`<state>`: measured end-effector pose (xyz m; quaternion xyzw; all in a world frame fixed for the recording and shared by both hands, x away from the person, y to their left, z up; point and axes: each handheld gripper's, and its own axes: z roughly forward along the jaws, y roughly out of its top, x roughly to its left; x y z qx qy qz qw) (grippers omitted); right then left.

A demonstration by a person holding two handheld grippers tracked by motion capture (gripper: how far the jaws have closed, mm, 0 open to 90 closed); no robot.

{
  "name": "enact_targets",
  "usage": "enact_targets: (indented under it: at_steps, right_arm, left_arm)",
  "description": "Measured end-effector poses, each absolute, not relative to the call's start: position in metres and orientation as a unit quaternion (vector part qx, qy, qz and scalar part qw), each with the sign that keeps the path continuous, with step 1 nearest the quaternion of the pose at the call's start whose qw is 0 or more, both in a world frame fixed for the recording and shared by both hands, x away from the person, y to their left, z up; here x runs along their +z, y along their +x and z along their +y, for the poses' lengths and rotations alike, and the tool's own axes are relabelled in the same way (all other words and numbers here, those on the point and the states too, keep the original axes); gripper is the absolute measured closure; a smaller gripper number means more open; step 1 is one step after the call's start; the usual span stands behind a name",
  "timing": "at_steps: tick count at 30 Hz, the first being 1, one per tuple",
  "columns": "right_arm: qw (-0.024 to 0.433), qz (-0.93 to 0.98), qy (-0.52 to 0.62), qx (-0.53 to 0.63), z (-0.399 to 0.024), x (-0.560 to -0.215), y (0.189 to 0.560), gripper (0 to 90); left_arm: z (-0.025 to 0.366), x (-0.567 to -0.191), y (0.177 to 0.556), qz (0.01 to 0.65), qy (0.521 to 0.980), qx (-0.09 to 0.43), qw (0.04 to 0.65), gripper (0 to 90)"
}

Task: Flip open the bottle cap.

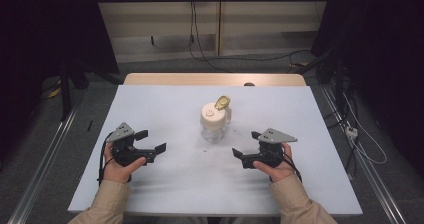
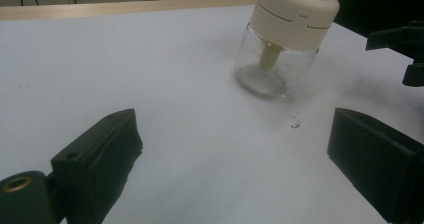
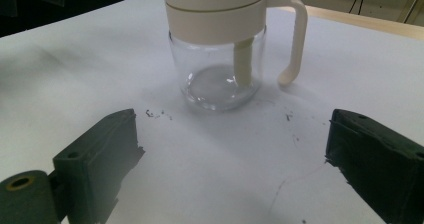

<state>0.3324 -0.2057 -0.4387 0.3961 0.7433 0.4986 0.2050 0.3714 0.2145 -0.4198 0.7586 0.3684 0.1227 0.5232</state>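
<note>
Jar [image 1: 215,124] stands between, ahead of both grippers' spread fingers [image 2: 100,154], untouched.

High overhead view; two low close views sharing the jar [image 1: 215,121].

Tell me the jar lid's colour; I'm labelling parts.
Cream, on the jar lid; the right gripper view shows it best.

White sheet [image 1: 165,109] covers tabletop, wooden far edge [image 1: 215,79] bare. Small dark specks [image 3: 157,115] mid-sheet. Black cables [image 1: 200,49] on floor beyond far edge, power strip [image 1: 351,131] right.
</note>
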Motion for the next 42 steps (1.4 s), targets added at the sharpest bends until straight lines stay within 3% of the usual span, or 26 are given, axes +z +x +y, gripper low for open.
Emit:
enact_targets:
  at_steps: [42]
  right_arm:
    - [0.224,0.732,0.417,0.491,-0.267,-0.449,0.290,6.4]
  left_arm:
    - [0.231,-0.428,0.362,0.370,0.764,0.140,0.509,6.1]
